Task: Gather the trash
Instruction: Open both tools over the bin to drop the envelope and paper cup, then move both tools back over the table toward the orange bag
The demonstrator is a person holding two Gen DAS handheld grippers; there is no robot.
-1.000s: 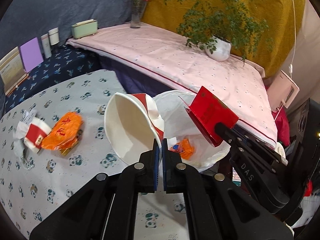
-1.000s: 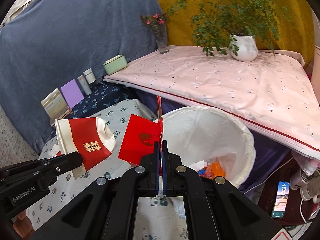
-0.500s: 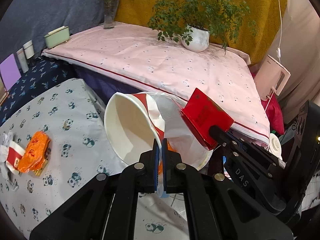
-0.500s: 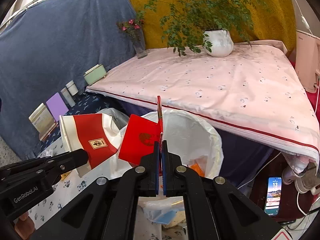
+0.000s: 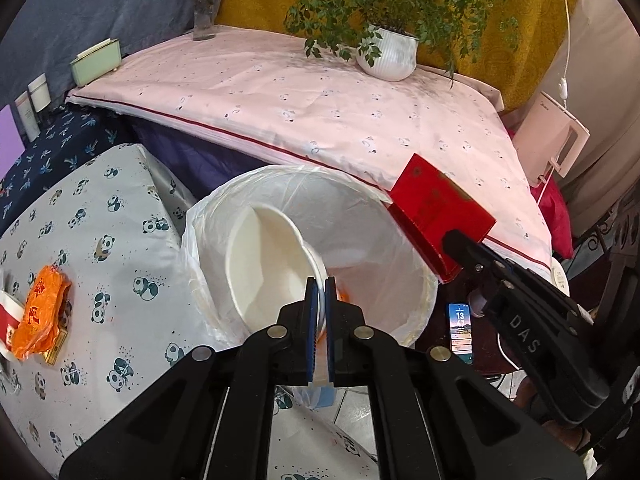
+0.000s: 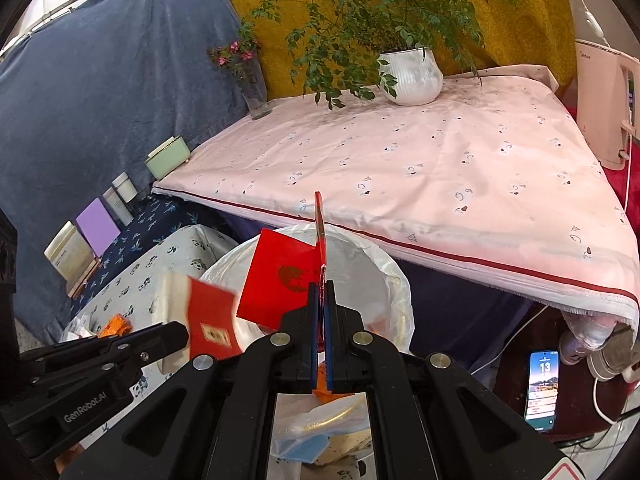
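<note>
Left wrist view: left gripper [image 5: 319, 286], clamped on the paper cup [image 5: 272, 264], has carried it over the bin [image 5: 208, 232]; right gripper [image 6: 319, 292] pinches the red box [image 6: 280, 280] alongside, so both await release.

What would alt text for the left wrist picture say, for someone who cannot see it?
A left gripper pinches the rim of a white paper cup over a bin lined with a white bag, beside a panda-print table. At right, a second gripper holds a red box.

Cup [image 5: 272, 256] and box [image 5: 436, 212] over bin [image 5: 400, 248].
</note>
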